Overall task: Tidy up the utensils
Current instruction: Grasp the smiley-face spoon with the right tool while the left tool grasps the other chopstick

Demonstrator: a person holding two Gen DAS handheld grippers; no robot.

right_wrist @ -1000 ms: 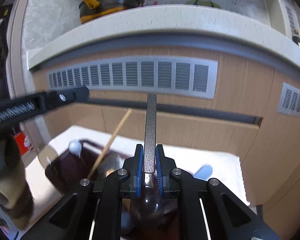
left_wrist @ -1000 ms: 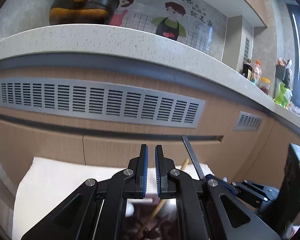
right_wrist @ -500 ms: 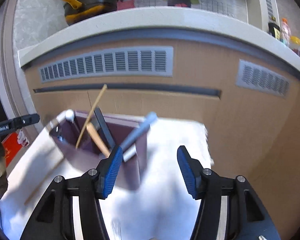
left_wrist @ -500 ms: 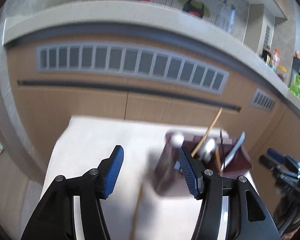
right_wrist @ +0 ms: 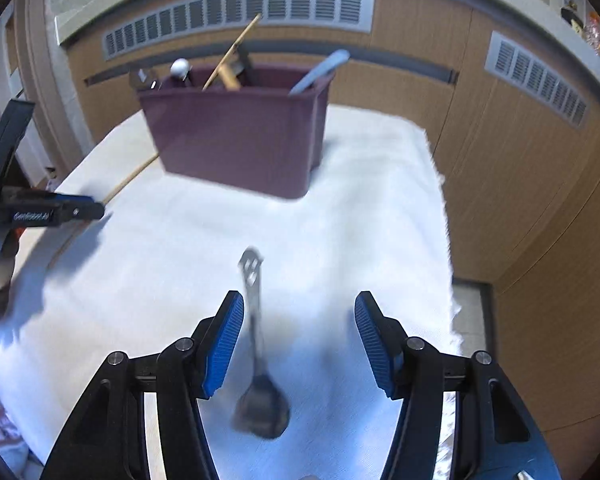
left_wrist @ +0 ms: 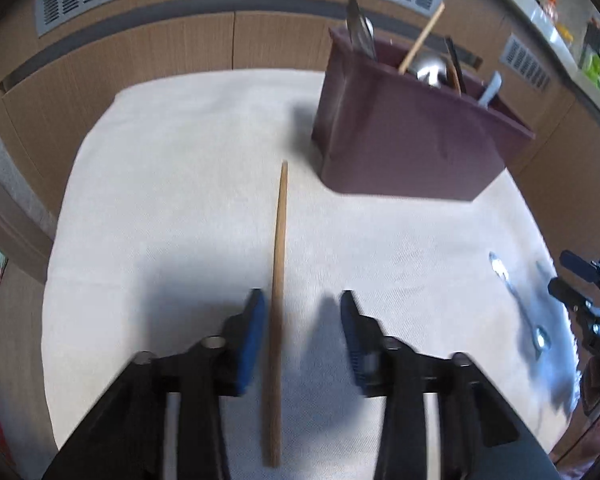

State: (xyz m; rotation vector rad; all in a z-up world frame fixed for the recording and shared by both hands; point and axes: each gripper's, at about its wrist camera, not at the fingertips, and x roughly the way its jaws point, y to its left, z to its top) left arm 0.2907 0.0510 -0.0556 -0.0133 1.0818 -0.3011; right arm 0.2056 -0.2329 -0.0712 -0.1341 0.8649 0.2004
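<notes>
Left wrist view has no readable writing, but over in the right wrist view the side of the left tongs [right_wrist: 78, 212] at the left edge carries small white lettering, looks like "GenRobot.ai", bit fuzzy though.

Utensils: a long thin wooden chopstick [left_wrist: 278, 308] lies on the white cloth [left_wrist: 172, 200] over the table, running up the middle of the frame. It sits between the blue pads of the left tongs [left_wrist: 302, 312], hugging the left pad; the jaws have just been closing in but aren't pinching it.

Right wrist view: a blurry metal spoon [right_wrist: 256, 344], bowl toward the bottom and slotted handle end pointing up, lies between the right tongs [right_wrist: 298, 316], close to the left pad. Those jaws stand apart, gripping nothing.

The maroon holder bin [right_wrist: 236, 136] stands upper centre, already stuffed with utensils.
</notes>
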